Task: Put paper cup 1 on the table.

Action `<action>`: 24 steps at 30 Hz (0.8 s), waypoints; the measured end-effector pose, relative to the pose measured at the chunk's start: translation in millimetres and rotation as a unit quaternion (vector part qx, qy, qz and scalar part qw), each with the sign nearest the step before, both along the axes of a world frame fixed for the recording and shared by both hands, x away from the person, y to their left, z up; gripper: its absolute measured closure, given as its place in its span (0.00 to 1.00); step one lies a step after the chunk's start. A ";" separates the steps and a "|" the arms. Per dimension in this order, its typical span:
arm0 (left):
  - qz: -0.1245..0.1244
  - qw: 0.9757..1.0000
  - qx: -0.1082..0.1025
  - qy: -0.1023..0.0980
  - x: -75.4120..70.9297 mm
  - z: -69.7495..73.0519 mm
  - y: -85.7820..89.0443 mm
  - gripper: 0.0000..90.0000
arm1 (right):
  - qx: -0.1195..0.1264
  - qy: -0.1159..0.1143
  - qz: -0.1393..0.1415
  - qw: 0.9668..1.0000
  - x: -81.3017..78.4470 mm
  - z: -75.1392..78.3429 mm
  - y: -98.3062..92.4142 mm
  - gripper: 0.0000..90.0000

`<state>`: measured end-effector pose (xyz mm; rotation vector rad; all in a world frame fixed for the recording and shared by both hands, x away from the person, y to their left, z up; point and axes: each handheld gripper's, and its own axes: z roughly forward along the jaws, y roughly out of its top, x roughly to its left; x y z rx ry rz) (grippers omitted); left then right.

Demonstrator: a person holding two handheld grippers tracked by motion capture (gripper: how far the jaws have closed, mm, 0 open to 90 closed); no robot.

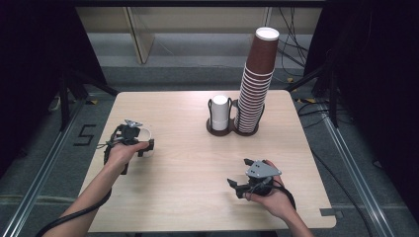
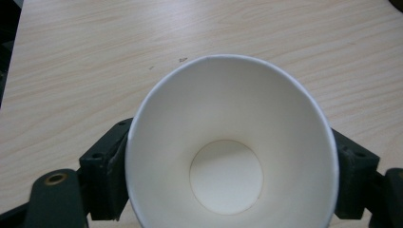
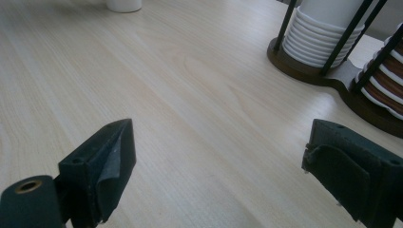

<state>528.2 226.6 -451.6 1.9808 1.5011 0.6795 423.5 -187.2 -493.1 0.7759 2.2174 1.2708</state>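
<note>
A white paper cup (image 2: 228, 142) sits squeezed between the black jaws of my left gripper (image 2: 231, 172), its open mouth facing the camera and its inside empty. From above, that left gripper (image 1: 146, 144) and the cup (image 1: 145, 133) are at the table's left side. My right gripper (image 1: 237, 174) rests near the front right, and in its own view the right gripper (image 3: 228, 166) stands open with bare wood between the jaws.
A dark two-slot cup holder (image 1: 232, 131) stands at the back centre, holding a short white cup stack (image 1: 220, 112) and a tall brown cup stack (image 1: 257, 84). In the right gripper view the white stack (image 3: 321, 38) and holder base (image 3: 342, 76) lie ahead to the right.
</note>
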 end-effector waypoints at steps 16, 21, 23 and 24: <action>-0.013 1.000 -0.024 -0.011 1.1 -2.2 -1.0 0.00 | -0.006 0.005 0.003 1.000 0.2 -0.3 0.4 0.11; -0.019 0.999 -0.025 -0.020 -1.4 -0.3 0.4 0.00 | -0.006 0.004 0.004 1.000 0.0 -0.7 1.2 0.11; -0.019 0.999 -0.027 -0.024 -2.2 0.3 1.5 0.00 | -0.005 0.003 0.006 1.000 0.1 -1.4 1.7 0.11; -0.016 0.999 -0.028 -0.026 -3.0 0.8 1.8 0.00 | -0.003 0.003 0.004 1.000 0.1 -1.4 2.1 0.11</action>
